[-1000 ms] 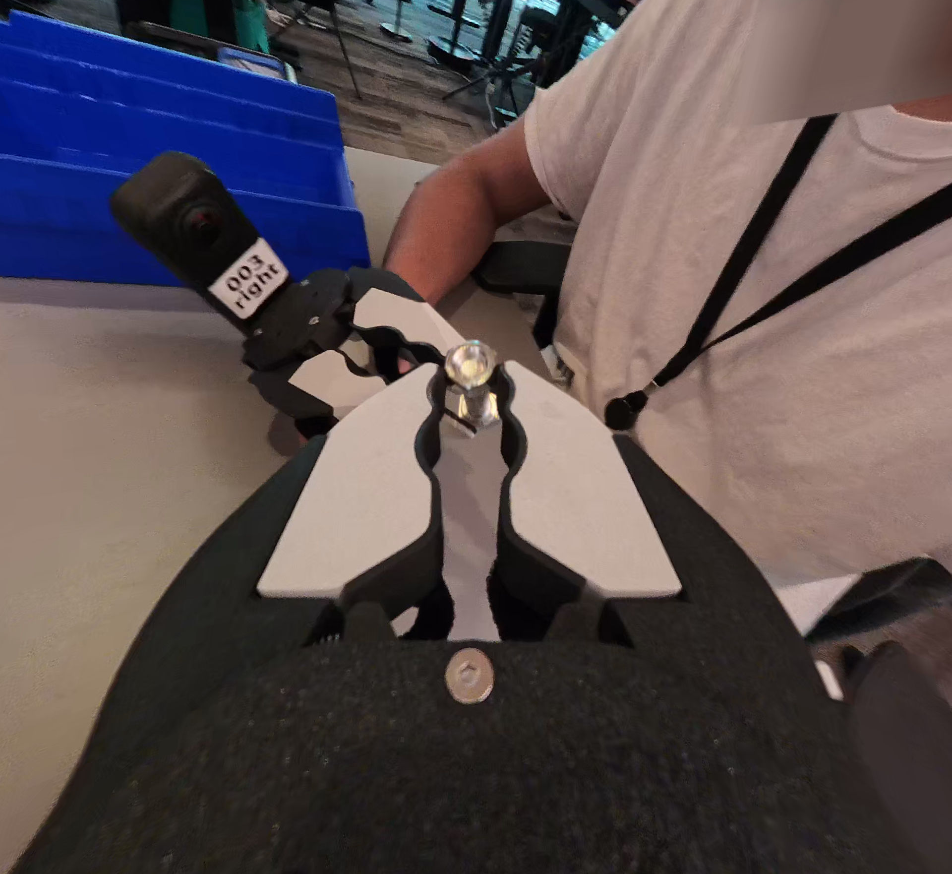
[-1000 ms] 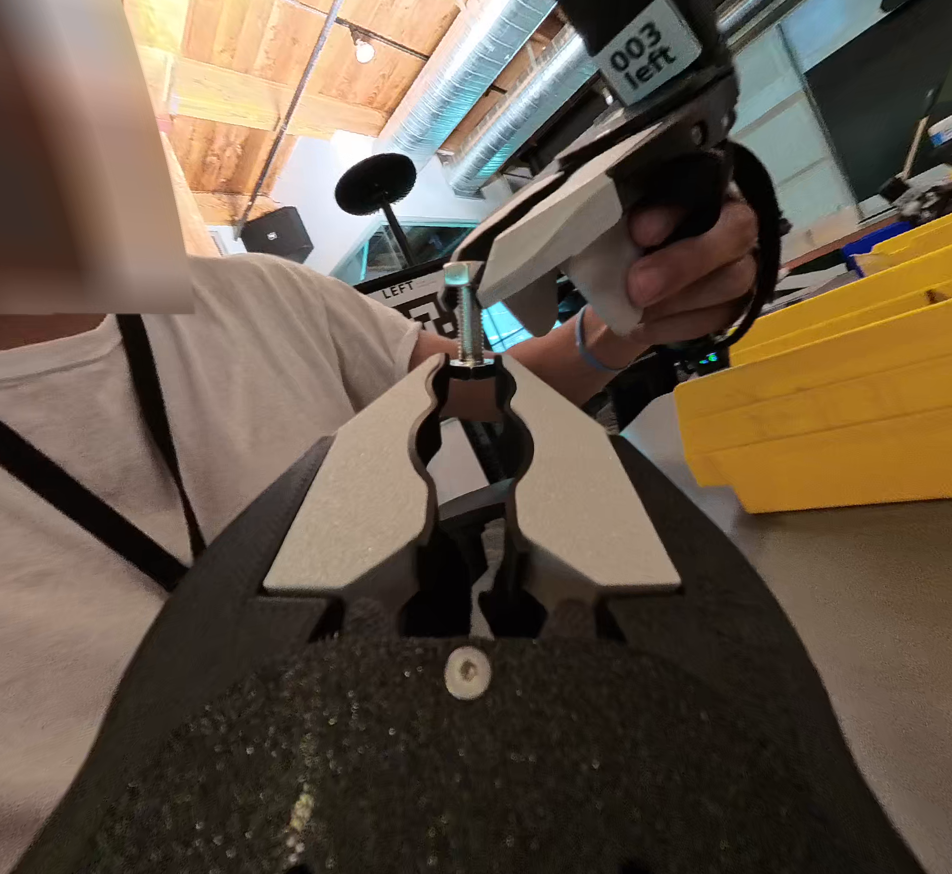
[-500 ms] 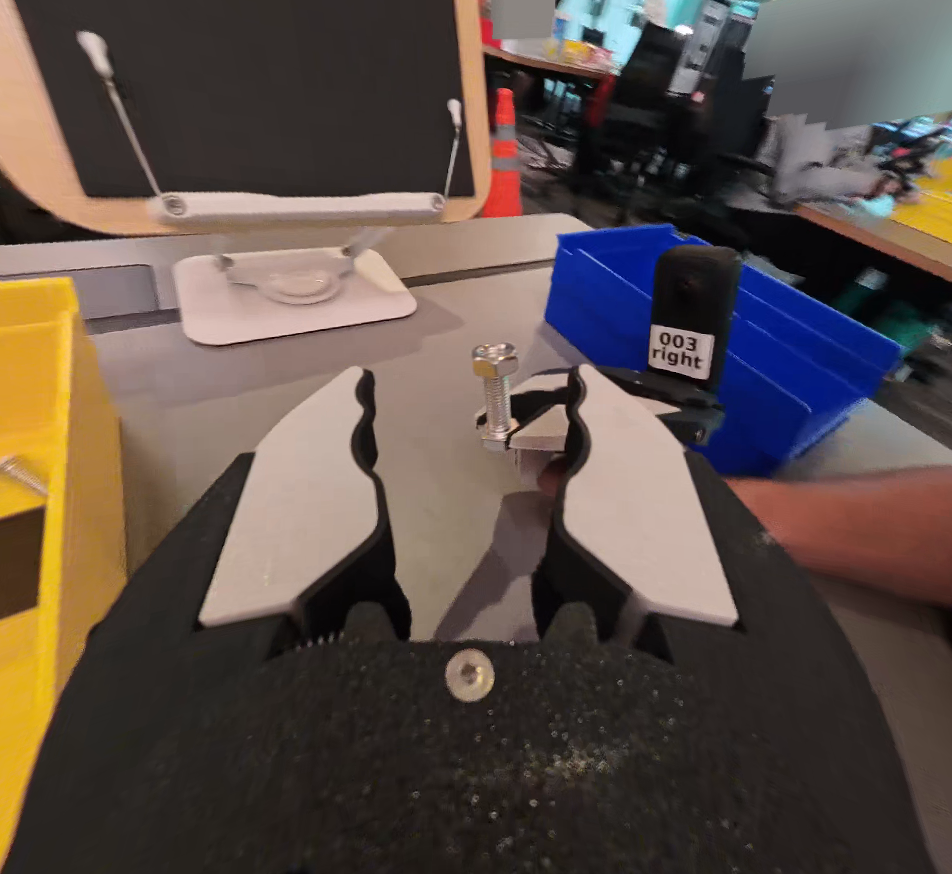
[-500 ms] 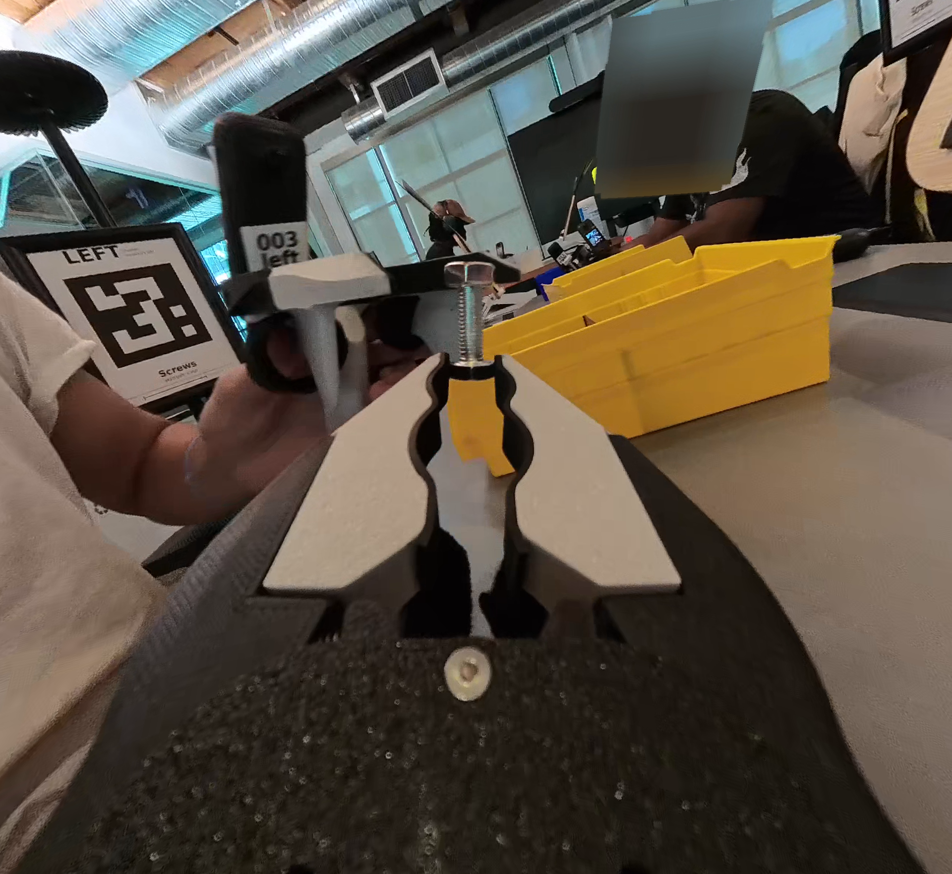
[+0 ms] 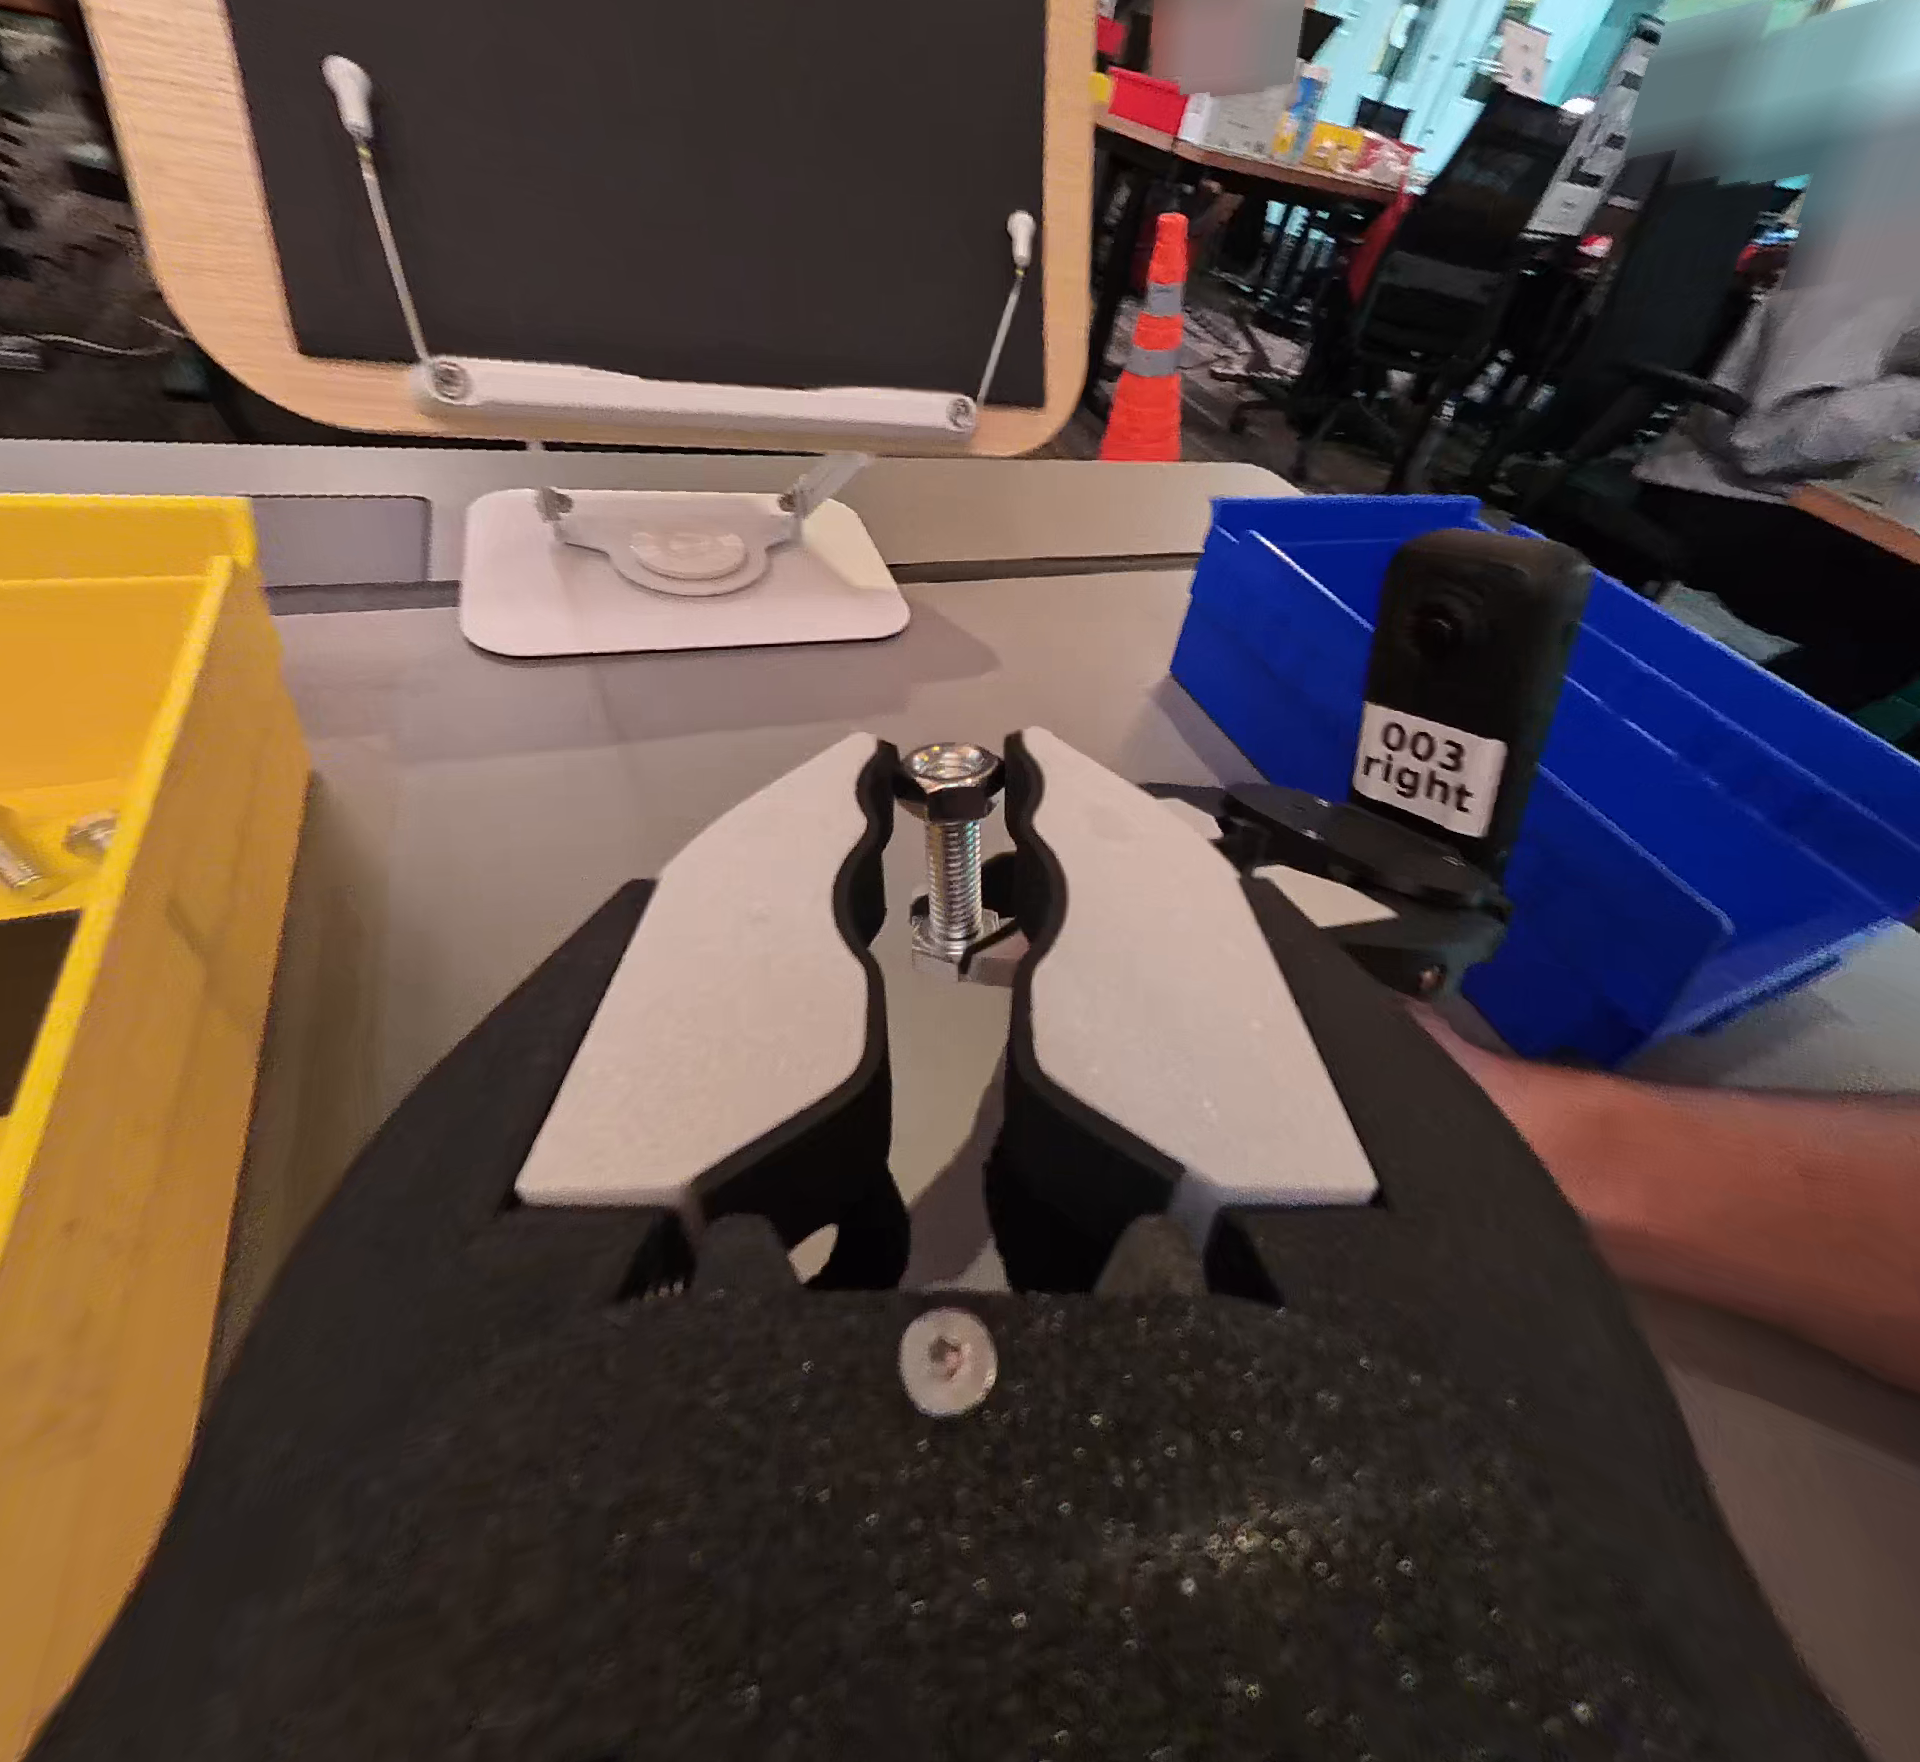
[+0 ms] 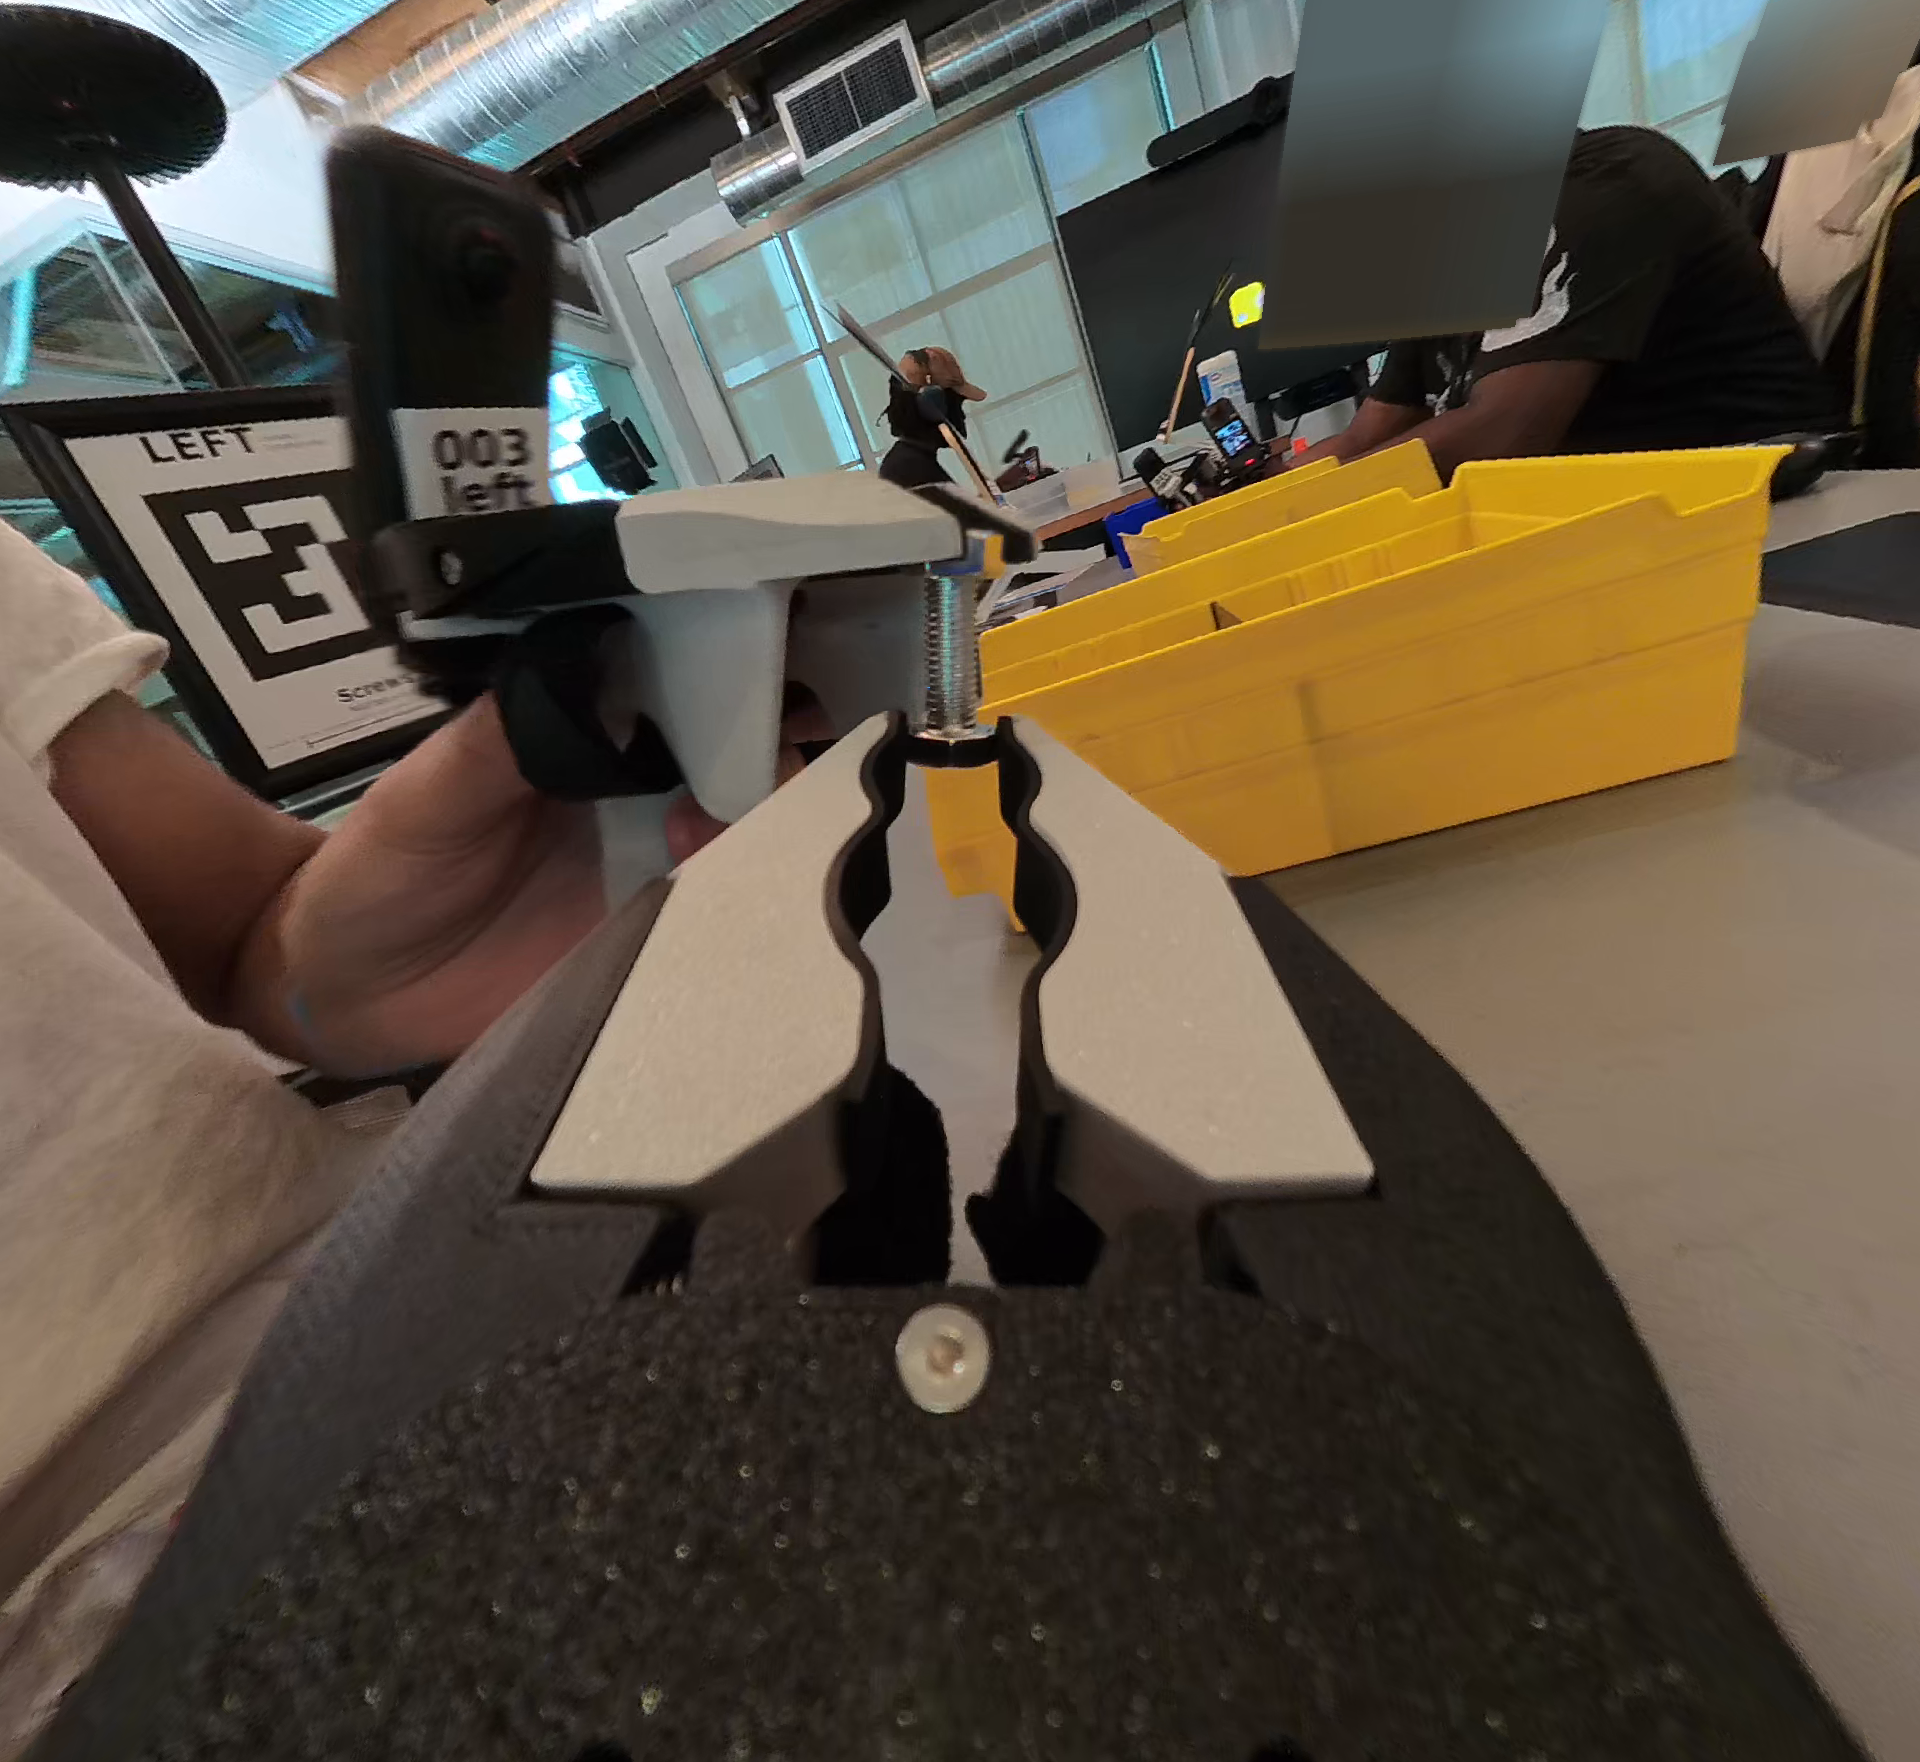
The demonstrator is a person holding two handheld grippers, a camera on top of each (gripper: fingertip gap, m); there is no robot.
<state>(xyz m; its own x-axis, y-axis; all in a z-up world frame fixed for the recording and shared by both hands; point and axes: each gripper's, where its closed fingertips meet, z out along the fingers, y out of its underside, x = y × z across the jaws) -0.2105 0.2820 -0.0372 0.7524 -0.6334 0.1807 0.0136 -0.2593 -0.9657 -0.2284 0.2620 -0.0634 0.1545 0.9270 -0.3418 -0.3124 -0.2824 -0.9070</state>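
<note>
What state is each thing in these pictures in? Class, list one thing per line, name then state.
Left gripper: shut on the nut at the bolt's top.
Right gripper: shut on the bolt's lower end.
Bolt: upright, gripped at both ends.
Nut: on the bolt's top end.
Yellow bin: open-topped, on the table.
Blue bin: open-topped, on the table.
</note>
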